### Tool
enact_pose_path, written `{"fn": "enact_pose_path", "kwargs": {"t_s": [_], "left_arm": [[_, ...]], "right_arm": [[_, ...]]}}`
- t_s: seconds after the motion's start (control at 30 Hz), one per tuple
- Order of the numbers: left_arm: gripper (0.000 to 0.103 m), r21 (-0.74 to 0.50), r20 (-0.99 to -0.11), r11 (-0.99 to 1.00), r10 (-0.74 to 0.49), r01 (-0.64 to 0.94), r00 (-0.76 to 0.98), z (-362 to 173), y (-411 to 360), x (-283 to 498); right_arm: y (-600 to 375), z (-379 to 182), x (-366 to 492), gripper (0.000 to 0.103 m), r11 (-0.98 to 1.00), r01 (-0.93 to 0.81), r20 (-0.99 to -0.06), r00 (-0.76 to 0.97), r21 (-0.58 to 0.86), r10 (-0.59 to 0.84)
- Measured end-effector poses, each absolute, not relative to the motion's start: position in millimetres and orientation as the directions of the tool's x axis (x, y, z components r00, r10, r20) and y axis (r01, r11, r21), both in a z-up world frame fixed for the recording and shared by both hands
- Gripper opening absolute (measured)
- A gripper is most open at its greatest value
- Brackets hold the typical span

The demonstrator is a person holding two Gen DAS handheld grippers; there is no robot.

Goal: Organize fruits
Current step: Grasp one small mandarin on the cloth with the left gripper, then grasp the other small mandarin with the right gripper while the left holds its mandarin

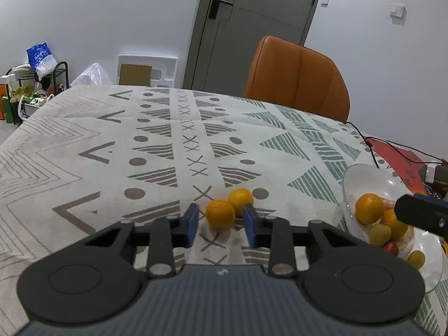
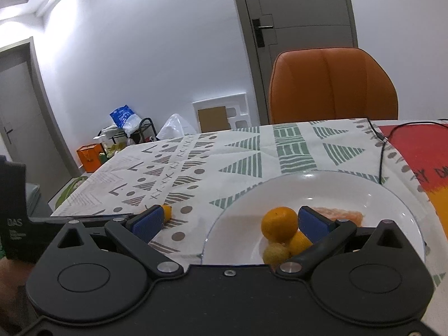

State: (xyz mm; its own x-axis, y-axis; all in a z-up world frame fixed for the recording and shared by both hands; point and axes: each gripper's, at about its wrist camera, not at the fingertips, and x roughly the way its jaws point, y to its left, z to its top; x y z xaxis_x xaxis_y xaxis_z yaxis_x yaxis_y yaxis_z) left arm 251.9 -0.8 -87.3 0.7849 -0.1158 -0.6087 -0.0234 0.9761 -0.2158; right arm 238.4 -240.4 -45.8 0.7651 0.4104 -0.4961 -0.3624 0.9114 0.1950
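Two oranges lie on the patterned tablecloth in the left wrist view, a near one (image 1: 220,214) and a far one (image 1: 241,199) touching it. My left gripper (image 1: 221,225) is open, its blue pads on either side of the near orange, not touching it. A white plate (image 1: 364,176) at the right holds oranges (image 1: 369,207), a yellow-green fruit (image 1: 380,234) and small red fruit. My right gripper (image 2: 229,224) is open and empty, over the plate's (image 2: 364,196) left rim. An orange (image 2: 279,223) lies between its pads.
An orange chair (image 1: 296,75) stands at the table's far edge. A black cable (image 1: 372,145) runs over a red mat (image 2: 420,151) to the right of the plate. A rack with bags (image 1: 36,84) stands on the floor at left.
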Motion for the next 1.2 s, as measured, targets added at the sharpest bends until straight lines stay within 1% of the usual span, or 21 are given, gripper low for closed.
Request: {"fn": "enact_pose_path", "kwargs": {"t_s": [0.03,0.27,0.37,0.53,0.6,0.7,1.03,1.2], "left_arm": [[0.021,-0.219,-0.615,0.975,-0.118,-0.026,0.780,-89,0,254],[0.021,-0.218,-0.601,0.976,-0.114,-0.025,0.791,-83,8,248],[0.021,-0.219,-0.594,0.975,-0.102,-0.038,0.798,-78,17,245],[0.021,-0.215,-0.588,0.975,-0.083,-0.056,0.804,-72,30,239],[0.021,-0.215,-0.588,0.975,-0.076,-0.065,0.805,-71,36,236],[0.021,-0.213,-0.587,0.974,-0.064,-0.078,0.807,-70,44,230],[0.021,-0.216,-0.577,0.969,-0.027,-0.121,0.816,-65,71,218],[0.021,-0.218,-0.579,0.965,-0.007,-0.146,0.816,-67,83,212]], "right_arm": [[-239,-45,239,0.103,0.910,-0.366,-0.496,0.764,0.193,0.412],[-220,-46,246,0.103,0.898,-0.401,-0.504,0.746,0.181,0.435],[-210,-47,249,0.101,0.887,-0.426,-0.505,0.735,0.178,0.454],[-195,-50,253,0.089,0.874,-0.454,-0.515,0.714,0.176,0.475],[-189,-52,255,0.086,0.868,-0.463,-0.521,0.704,0.178,0.483],[-178,-55,257,0.084,0.858,-0.483,-0.527,0.690,0.175,0.496],[-146,-66,272,0.066,0.842,-0.515,-0.568,0.649,0.163,0.506],[-137,-71,279,0.061,0.843,-0.517,-0.585,0.642,0.147,0.495]]}}
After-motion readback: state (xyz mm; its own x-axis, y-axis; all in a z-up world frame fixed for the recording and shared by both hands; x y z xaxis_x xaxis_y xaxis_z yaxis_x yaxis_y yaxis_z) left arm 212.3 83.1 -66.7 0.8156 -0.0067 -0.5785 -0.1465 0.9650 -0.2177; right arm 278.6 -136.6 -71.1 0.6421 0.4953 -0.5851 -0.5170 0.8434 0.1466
